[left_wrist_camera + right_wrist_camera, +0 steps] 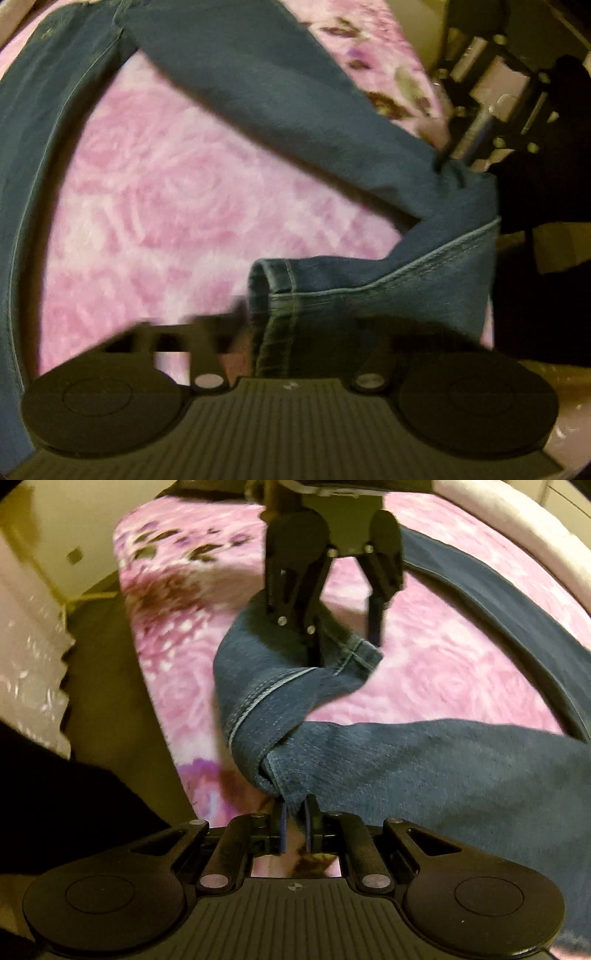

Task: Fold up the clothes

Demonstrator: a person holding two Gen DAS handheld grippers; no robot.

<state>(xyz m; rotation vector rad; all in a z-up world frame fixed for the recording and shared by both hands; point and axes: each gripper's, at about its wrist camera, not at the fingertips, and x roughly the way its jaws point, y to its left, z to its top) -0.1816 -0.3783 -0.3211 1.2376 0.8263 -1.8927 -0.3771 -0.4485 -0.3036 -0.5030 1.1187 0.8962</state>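
Dark blue jeans [240, 74] lie spread over a pink rose-pattern blanket [166, 192]. One leg is bent back, and its stitched hem [275, 295] rests between the fingers of my left gripper [291, 325], which stands open. In the right wrist view the left gripper [345, 642] hangs over that hem [354, 646] with its fingers apart. My right gripper [295, 812] is shut on a bunched fold of the jeans [443, 768] near the blanket [443, 672] edge. The left wrist view shows the right gripper [443, 155] pinching the leg's fold.
The bed's edge runs along the left of the right wrist view, with bare floor [110, 701] beyond it and a white crinkled sheet [33, 657] beside that. A person's dark clothing [55, 794] is close by. A pale padded rim [517, 528] borders the far side.
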